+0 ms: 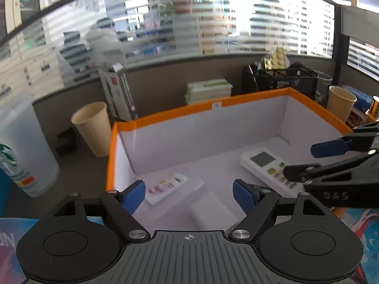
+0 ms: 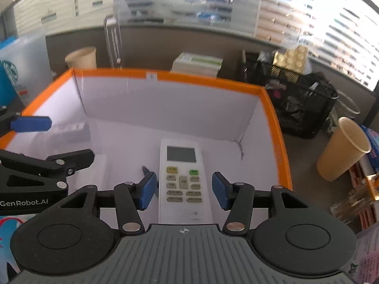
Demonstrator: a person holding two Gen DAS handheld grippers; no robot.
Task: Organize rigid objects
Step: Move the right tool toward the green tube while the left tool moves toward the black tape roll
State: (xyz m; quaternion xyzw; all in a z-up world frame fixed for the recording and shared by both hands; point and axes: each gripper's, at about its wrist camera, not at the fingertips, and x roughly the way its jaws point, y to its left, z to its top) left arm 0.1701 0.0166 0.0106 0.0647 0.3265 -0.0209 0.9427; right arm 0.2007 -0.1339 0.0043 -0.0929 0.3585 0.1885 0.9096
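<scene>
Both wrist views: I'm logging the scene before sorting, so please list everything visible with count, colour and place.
box: 1, orange rim, white inside, centre
remote control: 1, white, on box floor, right side
clear case: 1, holding small coloured items, box floor, left
paper cups: 2, beige, either side of box
Starbucks tumbler: 1, frosted, far left
mesh organiser: 1, black, behind box
stacked books: green-white, behind box
left gripper: fingers open, over box
right gripper: fingers open, straddling remote control
</scene>
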